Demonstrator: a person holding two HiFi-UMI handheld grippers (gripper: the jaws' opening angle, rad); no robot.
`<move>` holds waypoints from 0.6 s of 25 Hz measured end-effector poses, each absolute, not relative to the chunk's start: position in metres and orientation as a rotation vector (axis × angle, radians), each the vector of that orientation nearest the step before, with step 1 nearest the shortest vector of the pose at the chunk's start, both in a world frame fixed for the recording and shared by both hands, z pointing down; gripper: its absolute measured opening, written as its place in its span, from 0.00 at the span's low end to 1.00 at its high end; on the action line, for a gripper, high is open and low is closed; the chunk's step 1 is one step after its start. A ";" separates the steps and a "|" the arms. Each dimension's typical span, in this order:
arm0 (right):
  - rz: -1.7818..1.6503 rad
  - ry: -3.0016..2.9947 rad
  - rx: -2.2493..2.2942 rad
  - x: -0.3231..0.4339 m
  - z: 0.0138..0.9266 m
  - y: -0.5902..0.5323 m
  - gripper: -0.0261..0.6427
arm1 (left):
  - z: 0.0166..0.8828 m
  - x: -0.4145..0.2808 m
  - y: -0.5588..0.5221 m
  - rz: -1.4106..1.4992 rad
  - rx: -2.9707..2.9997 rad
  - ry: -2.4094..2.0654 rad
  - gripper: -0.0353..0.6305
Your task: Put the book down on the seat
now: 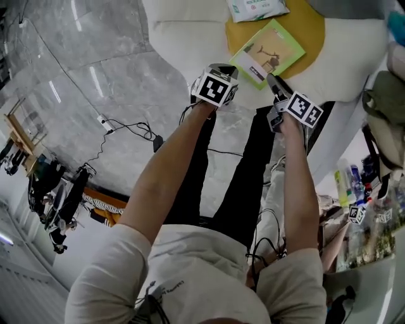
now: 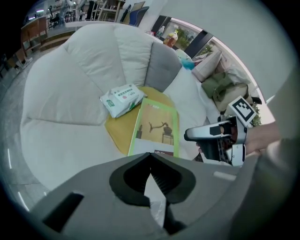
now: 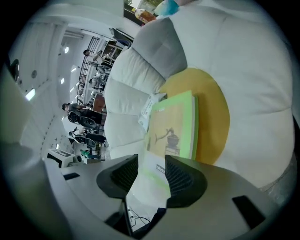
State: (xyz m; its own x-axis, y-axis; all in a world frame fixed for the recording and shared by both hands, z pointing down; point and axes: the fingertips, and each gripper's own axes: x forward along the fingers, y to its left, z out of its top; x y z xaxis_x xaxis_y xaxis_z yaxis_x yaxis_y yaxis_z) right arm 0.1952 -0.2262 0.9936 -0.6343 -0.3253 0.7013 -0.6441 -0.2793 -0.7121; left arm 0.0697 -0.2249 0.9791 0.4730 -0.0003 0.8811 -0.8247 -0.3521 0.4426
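The green-edged book (image 1: pixel 267 50) lies flat on a yellow round cushion (image 1: pixel 310 25) on the white padded seat (image 1: pixel 190 38). My right gripper (image 1: pixel 272 81) is at the book's near corner. In the right gripper view its jaws (image 3: pixel 151 164) stand open, with the book's (image 3: pixel 173 126) white labelled end in the gap between them. My left gripper (image 1: pixel 216 79) hovers over the seat's front edge, left of the book. In its own view the left gripper (image 2: pixel 150 157) is shut on nothing, the book (image 2: pixel 157 125) lies ahead, and the right gripper (image 2: pixel 213 138) is to the right.
A white and green pack of wipes (image 1: pixel 256 7) lies behind the book on the seat. Cables (image 1: pixel 126 130) run over the grey floor at left. An olive bag (image 1: pixel 383 104) and a table with bottles (image 1: pixel 364 202) stand at right. My legs are just before the seat.
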 end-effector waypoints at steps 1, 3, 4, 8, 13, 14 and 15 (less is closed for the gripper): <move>1.993 -1.727 1.212 0.193 0.986 -0.230 0.30 | 0.971 0.068 -0.232 1.023 1.728 -0.714 0.07; 1.956 -1.728 1.228 0.190 0.971 -0.235 0.30 | 0.953 0.065 -0.248 1.013 1.756 -0.730 0.06; 1.932 -1.732 1.234 0.189 0.961 -0.238 0.30 | 0.942 0.064 -0.256 1.005 1.771 -0.741 0.06; 1.809 -1.777 1.241 0.179 0.908 -0.244 0.29 | 0.886 0.052 -0.274 0.964 1.820 -0.782 0.07; 1.702 -1.852 1.278 0.162 0.831 -0.264 0.28 | 0.806 0.041 -0.283 0.905 1.874 -0.819 0.07; 1.692 -1.867 1.292 0.159 0.814 -0.269 0.28 | 0.790 0.040 -0.286 0.891 1.893 -0.825 0.07; 1.686 -1.885 1.303 0.155 0.797 -0.274 0.27 | 0.775 0.041 -0.288 0.873 1.915 -0.831 0.06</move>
